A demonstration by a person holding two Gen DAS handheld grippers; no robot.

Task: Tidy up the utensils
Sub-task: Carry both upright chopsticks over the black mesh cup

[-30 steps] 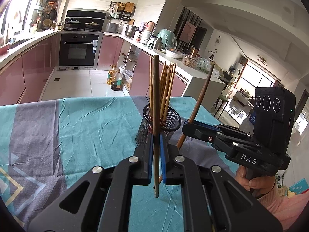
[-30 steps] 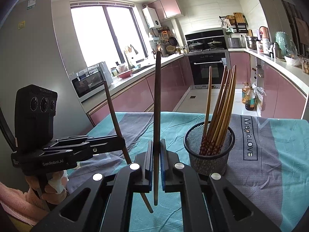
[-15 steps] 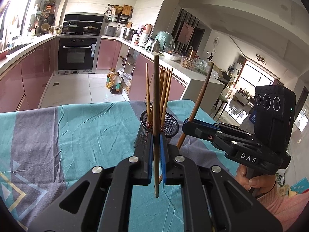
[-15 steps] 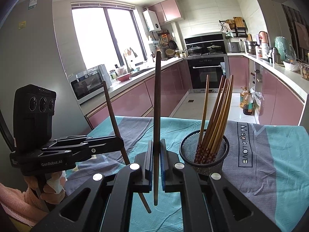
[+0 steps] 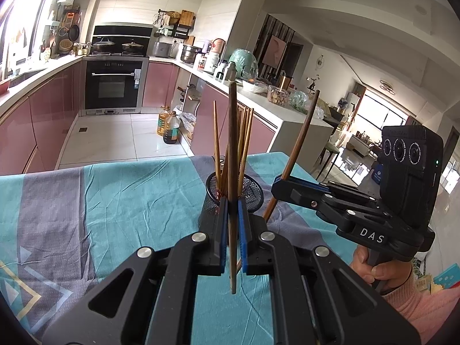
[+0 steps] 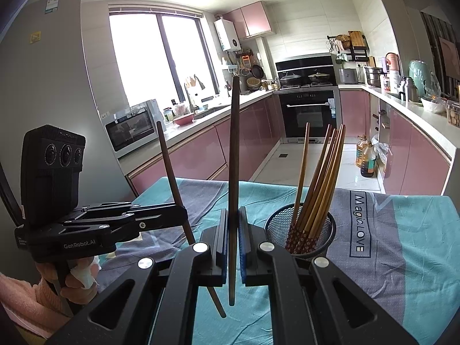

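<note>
Both tongs were clamped shut, left tongs (image 5: 231,231) and right tongs (image 6: 233,240) each gripping one upright dark chopstick (image 6: 233,172); mesh holder (image 6: 302,230) sat at 1 o'clock, nearer my right.

Mesh holder (image 5: 253,192) base hidden behind left gripper (image 5: 232,218); its chopsticks' (image 6: 316,178) lower ends blurred through mesh. Tablecloth (image 6: 388,258) cut off at bottom edge.

The dark chopstick (image 5: 232,149) looks like smooth wood. The cup (image 6: 325,230) is black wire mesh (full of tiny holes). The cloth (image 5: 129,201) on the counter is soft and wrinkly. The left hand-held gripper (image 5: 232,221) is matt black plastic with shiny metal screws and blue pads.
</note>
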